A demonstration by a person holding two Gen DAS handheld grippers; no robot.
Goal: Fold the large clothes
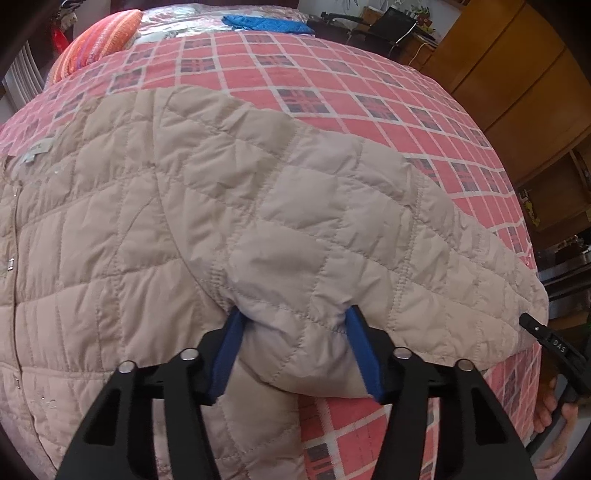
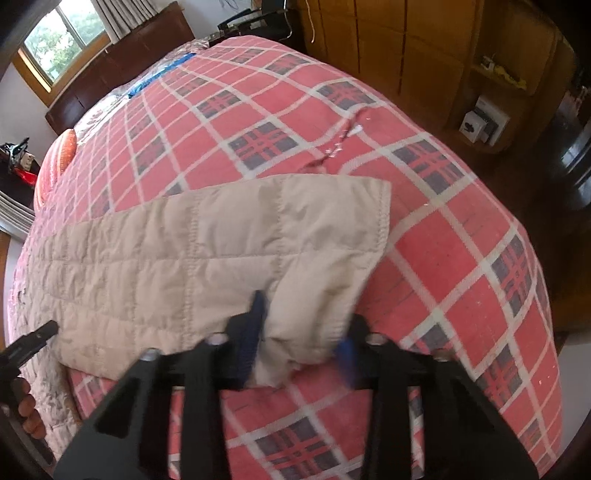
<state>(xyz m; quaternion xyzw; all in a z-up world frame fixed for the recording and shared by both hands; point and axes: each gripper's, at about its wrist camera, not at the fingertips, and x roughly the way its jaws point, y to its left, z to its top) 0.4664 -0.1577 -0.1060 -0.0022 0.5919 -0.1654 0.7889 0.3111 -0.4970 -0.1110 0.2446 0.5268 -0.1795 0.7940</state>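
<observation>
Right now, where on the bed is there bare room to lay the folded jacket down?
Bare plaid bedspread lies beyond the sleeve cuff, toward the wooden wardrobe, and between the beige jacket and the blue cloth. The near side is crowded: jacket, left claw, right claw.

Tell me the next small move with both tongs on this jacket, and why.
Probably lift both tongs together and carry the sleeve inward over the jacket body. The left tongs pinch a bunch of the beige quilted jacket near the sleeve seam, the right tongs hold the sleeve's cuff end, and the sleeve lies stretched out on the plaid bedspread.
</observation>
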